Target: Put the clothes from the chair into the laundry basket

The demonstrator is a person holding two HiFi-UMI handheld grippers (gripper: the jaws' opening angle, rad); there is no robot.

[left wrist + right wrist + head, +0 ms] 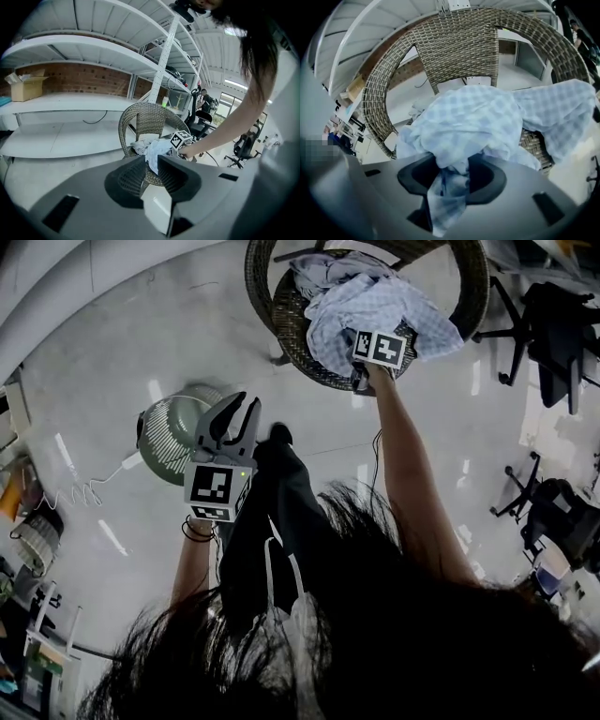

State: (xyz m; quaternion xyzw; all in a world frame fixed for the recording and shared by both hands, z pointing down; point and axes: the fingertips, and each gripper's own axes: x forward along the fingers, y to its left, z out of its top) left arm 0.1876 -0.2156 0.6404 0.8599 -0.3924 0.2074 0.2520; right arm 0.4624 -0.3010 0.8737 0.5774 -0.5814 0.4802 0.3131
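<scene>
Up at twelve o'clock on the chair (pixel 284 322), my right gripper (pixel 452 177) has its jaws clenched on a fold of the checked shirt (pixel 473 122), so the whole piece should lift off the heap. My left gripper (pixel 241 413) hangs at nine o'clock, jaws parted and empty, spare for trailing cloth.

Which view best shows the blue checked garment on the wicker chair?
The right gripper view: the blue checked garment fills it, cloth between the jaws. Head view shows it heaped on the chair; left gripper view, a small distant bundle.
</scene>
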